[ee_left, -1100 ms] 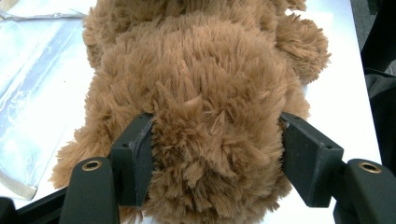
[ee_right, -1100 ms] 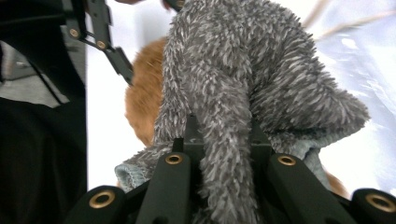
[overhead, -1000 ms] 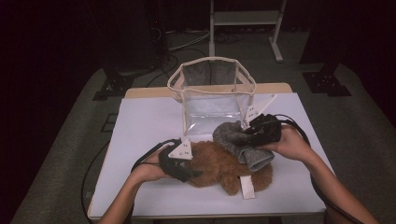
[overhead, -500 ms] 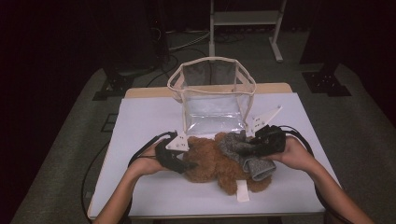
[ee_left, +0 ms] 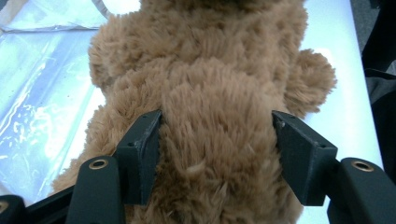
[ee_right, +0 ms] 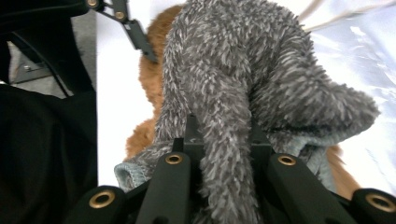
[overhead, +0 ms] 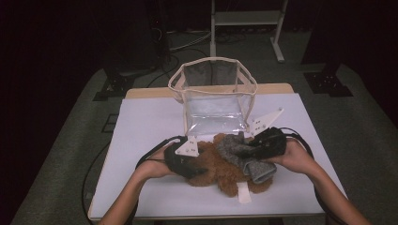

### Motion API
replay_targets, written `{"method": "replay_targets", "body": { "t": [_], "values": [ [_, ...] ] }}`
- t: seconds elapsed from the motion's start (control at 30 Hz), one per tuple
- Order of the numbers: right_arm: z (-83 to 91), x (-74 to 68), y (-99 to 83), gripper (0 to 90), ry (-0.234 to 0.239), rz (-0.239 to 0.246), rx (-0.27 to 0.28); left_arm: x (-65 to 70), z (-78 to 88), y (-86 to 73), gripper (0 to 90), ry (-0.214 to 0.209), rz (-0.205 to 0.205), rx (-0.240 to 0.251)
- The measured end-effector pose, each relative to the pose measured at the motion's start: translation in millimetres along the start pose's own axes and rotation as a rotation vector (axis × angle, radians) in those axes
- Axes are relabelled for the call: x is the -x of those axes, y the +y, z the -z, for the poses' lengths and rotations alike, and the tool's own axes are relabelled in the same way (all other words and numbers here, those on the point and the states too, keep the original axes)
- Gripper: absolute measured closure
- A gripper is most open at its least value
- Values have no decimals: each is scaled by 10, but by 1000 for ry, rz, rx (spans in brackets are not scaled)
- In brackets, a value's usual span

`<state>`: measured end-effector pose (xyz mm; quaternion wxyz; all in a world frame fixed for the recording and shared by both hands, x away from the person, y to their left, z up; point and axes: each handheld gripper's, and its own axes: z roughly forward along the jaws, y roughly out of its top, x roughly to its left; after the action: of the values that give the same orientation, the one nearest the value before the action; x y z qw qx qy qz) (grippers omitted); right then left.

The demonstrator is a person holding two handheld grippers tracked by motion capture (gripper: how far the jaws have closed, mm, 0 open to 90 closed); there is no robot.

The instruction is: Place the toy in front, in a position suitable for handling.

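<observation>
The brown teddy bear [overhead: 217, 168] lies on the white table [overhead: 145, 122], stretched between the two grippers. Its fur is long, shaggy and tan, with a rounded limb sticking out to one side in the left gripper view, and a white tag [overhead: 243, 192] trails from it on the side nearest the person. The left gripper [ee_left: 217, 140] has its jaws set around a thick fold of the bear's plush; the jaws have just been closing a little, and both pads press into the pile. Draped over the bear on the right gripper's side is a grey fuzzy garment [overhead: 244, 157], mottled dark and light, with a pale blue-grey hem [ee_right: 128, 175] showing beside the jaws. The right gripper [ee_right: 219, 140] has its jaws drawn close together, pinching a ridge of that grey cloth, which rises straight ahead of it. Beyond both grippers, just past the bear, a clear plastic bag [overhead: 213, 96] with cream trim stands open on the table.
</observation>
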<state>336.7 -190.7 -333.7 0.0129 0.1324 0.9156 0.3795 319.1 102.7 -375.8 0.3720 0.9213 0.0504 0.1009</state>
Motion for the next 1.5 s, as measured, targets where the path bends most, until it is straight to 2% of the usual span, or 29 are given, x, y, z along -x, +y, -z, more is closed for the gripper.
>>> {"method": "replay_targets", "body": {
  "t": [0.1, 0.2, 0.3, 0.43, 0.53, 0.6, 0.63, 0.67, 0.73, 0.77, 0.9, 1.07, 1.13, 1.27, 1.37, 1.5],
  "values": [
    [159, 77, -68, 758, -30, -23, 4, 6, 13, -32, 365, -2, 3, 8],
    [245, 142, -123, 758, -54, -43, 9, 17, 21, -47, 366, 1, 7, 16],
    [275, 168, -158, 758, -53, -61, 15, 25, 42, -45, 367, -1, -6, 3],
    [185, 128, -177, 758, -36, -50, 6, 14, 66, 2, 353, -1, -7, -4],
    [-20, 0, -221, 759, 11, -40, 19, -12, 74, 107, 351, -7, -10, 30],
    [-46, -22, -224, 759, 21, -37, 24, -3, 36, 139, 370, -18, -17, 20],
    [-133, -99, -209, 758, 46, -23, 24, 7, 4, 146, 379, -23, -24, 5],
    [-155, -122, -198, 758, 46, -14, 20, 39, -74, 135, 382, -26, -40, -28],
    [-143, -143, -177, 758, 20, 11, 15, 59, -92, 110, 382, -19, -34, -21],
    [-112, -127, -180, 758, 21, 5, 20, 62, -88, 100, 389, -18, -28, -14],
    [11, -38, -255, 758, 27, -29, 38, 88, -84, 81, 409, -10, -39, -13],
    [157, 51, -447, 756, -16, -88, 46, 88, -91, 104, 411, -2, -46, -28],
    [176, 63, -455, 755, -21, -94, 52, 92, -103, 127, 412, 1, -51, -36],
    [133, 54, -319, 755, -33, -55, 54, 96, -105, 150, 415, 2, -57, -54],
    [67, 36, -246, 755, -16, -37, 57, 86, -77, 151, 415, 4, -54, -65],
    [-46, -10, -266, 756, 1, -41, 62, 53, 3, 149, 415, 4, -52, -85]
  ]
}}
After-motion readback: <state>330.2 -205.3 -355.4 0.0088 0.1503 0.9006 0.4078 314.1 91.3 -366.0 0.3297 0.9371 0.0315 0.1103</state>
